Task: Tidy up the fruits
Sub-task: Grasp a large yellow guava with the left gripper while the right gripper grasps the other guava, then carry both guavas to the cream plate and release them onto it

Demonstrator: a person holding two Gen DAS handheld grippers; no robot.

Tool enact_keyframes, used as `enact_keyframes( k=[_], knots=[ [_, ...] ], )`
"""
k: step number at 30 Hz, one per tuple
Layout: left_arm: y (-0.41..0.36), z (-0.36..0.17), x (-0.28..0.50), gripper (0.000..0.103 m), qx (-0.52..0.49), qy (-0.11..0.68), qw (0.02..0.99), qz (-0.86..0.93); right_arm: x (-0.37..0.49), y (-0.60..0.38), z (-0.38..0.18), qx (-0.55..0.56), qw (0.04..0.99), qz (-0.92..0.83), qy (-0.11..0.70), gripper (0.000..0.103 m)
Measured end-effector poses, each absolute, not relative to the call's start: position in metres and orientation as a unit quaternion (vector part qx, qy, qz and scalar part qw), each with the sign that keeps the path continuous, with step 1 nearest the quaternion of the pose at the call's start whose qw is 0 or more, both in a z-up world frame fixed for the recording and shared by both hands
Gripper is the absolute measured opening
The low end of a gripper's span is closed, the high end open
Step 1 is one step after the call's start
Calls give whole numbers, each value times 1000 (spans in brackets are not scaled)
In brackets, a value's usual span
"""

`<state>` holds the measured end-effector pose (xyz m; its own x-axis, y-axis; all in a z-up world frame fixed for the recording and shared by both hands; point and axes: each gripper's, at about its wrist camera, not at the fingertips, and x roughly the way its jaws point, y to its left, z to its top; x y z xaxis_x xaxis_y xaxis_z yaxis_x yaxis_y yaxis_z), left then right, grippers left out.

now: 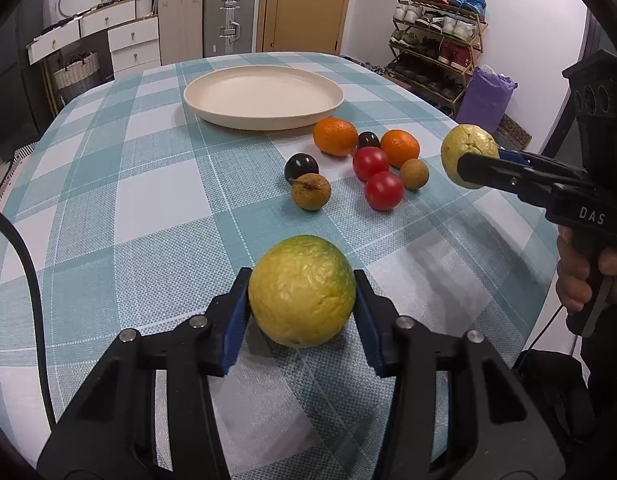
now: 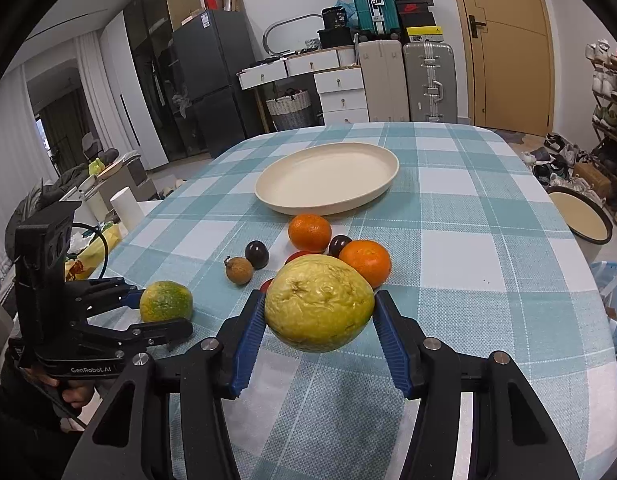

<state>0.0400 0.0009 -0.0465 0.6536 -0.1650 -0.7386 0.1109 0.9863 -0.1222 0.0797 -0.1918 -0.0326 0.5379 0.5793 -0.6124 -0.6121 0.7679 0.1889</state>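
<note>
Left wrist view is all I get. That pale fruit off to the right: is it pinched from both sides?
Observer: Yes. The right wrist view shows the right gripper with a blue pad pressed against each side of the pale fruit.
Operator: Is there any dish besides the plate?
Observer: Yes. A second round dish lies on the floor, past the right edge of the table and outside your view.
</note>
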Motion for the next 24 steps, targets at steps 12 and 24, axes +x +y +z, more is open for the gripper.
enact_keyframes(
  k=[12,24],
  knots=[
    [11,-25,38,45,-35,374,924,-67,93,-198,-21,-18,887,327,325,55],
    [37,0,60,45,-56,321,945,-23,115,-200,4,-2,901,313,301,55]
  ],
)
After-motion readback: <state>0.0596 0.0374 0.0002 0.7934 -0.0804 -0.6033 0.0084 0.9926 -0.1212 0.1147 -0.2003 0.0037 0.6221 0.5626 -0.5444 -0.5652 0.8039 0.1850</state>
